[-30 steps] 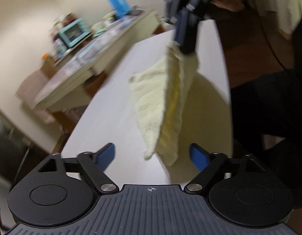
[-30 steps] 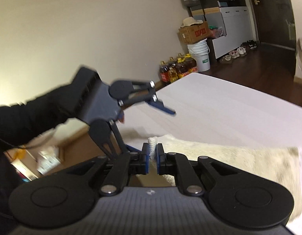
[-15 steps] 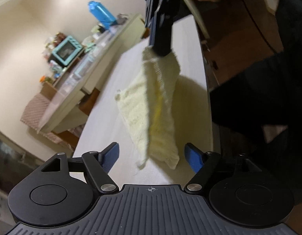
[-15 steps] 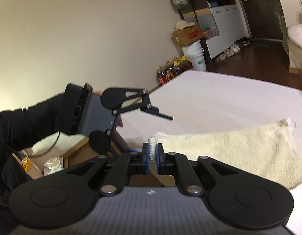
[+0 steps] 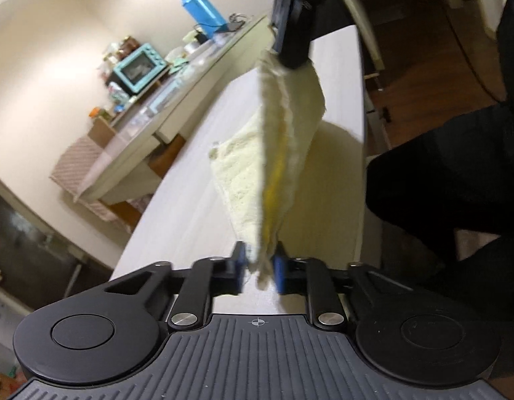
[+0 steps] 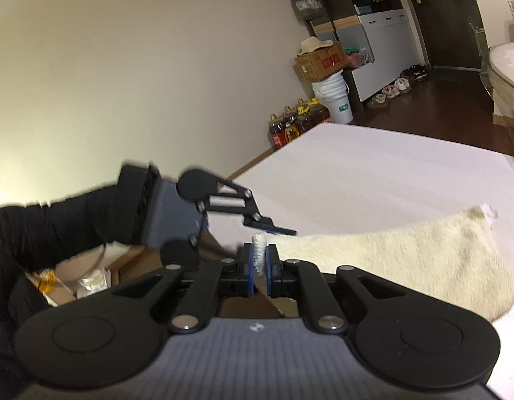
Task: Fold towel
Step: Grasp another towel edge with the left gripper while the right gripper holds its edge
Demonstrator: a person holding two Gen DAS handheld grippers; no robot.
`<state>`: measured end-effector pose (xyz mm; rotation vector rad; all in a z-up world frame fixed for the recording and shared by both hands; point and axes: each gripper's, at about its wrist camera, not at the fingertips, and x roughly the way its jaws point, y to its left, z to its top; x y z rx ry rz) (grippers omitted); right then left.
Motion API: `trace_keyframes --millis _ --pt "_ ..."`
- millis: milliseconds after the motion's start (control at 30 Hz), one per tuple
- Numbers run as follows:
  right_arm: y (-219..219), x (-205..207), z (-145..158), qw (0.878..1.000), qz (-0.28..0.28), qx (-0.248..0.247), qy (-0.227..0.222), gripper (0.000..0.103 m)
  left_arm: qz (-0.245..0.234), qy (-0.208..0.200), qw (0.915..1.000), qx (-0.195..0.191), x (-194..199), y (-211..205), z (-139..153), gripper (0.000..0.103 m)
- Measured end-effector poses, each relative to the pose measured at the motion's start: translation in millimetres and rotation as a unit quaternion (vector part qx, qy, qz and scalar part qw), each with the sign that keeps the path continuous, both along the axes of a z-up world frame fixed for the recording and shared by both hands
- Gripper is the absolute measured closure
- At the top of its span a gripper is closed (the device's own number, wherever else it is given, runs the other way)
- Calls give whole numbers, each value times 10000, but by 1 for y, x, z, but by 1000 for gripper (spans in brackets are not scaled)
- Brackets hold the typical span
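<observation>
A cream towel (image 5: 276, 153) hangs folded over the white table (image 5: 190, 206), stretched between both grippers. My left gripper (image 5: 259, 268) is shut on the towel's near lower corner. My right gripper (image 6: 259, 266) is shut on the other corner of the towel (image 6: 406, 260), and shows in the left wrist view (image 5: 291, 43) high above the far end. In the right wrist view the left gripper (image 6: 273, 230) sits just beyond my right fingertips. The towel's far part rests on the table (image 6: 373, 173).
A side counter (image 5: 177, 90) with a teal oven (image 5: 138, 68) and a blue bottle (image 5: 202, 8) runs along the table's left. The person's dark legs (image 5: 450, 180) stand at the table's right edge. Oil bottles (image 6: 296, 123), a bucket and boxes stand by the far wall.
My left gripper has closed from wide open onto the towel's lower corner. The right gripper has kept its hold and lifted its corner higher.
</observation>
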<state>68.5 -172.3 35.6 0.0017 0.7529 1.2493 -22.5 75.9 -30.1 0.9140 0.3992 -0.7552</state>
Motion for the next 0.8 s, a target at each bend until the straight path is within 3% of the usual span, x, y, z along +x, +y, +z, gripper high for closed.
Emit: trace_keyframes --millis 167,367,567,700,800 --pt "6 -26 -19 9986 10 -314 -427 94 -350 181 9985 366 -4 -1 2 93" --pt "14 -70 -39 9885 -106 -673 -1349 84 -446 524 9972 276 3 -3 -3 93" --pt "42 -99 -47 9643 51 -1193 -2365 62 -437 731 9962 206 7 -3 -5 93" --pt "54 -116 -59 9521 221 -1398 -2711 60 -403 816 9957 147 7 -3 -7 93" --pt "67 -129 -69 9357 390 -1636 -3102 59 -362 896 9953 33 8 -1 -6 93"
